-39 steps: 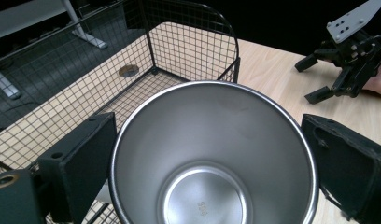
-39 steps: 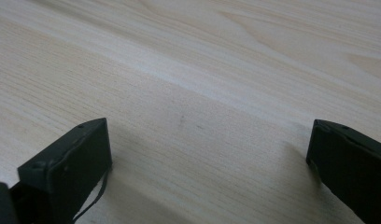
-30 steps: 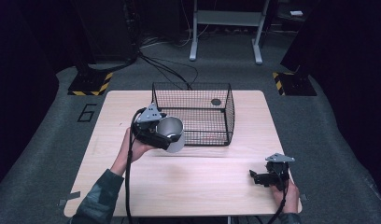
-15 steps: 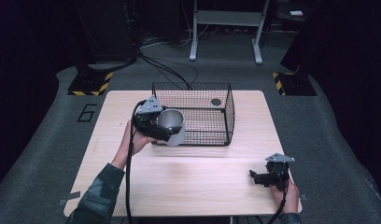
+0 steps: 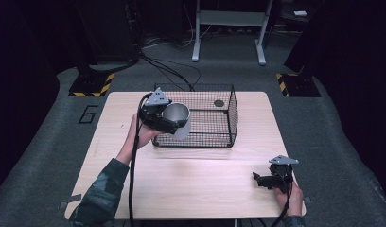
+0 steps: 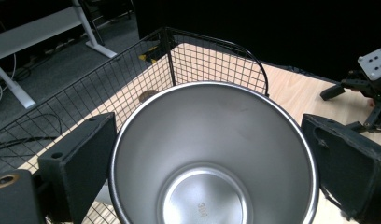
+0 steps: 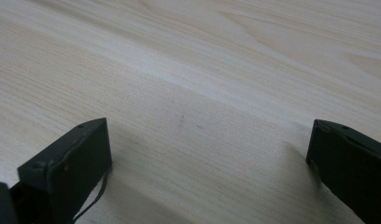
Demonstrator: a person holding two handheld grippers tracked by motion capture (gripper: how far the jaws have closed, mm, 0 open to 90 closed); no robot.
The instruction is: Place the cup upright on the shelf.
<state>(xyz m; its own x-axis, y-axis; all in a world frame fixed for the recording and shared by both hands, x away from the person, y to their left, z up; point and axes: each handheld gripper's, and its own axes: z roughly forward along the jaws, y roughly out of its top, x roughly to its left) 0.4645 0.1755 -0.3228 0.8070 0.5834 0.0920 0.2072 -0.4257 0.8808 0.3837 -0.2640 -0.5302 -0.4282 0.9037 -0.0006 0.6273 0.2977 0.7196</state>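
Now the left gripper (image 5: pixel 168 124) grips the steel cup (image 5: pixel 176 119) by its sides, holding it tilted over the near-left corner of the wire basket (image 5: pixel 214 118). The right gripper (image 5: pixel 263 179) rests spread wide, nothing between its jaws, on the table (image 5: pixel 205 184).

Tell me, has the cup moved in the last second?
Yes. The cup, held by the left gripper, has gone up and away from the person, over the basket's near left corner.

Right gripper (image 7: pixel 205 163): 2 black jaws set wide apart, nothing between them
Table (image 7: pixel 202 70): pale wood grain, close beneath
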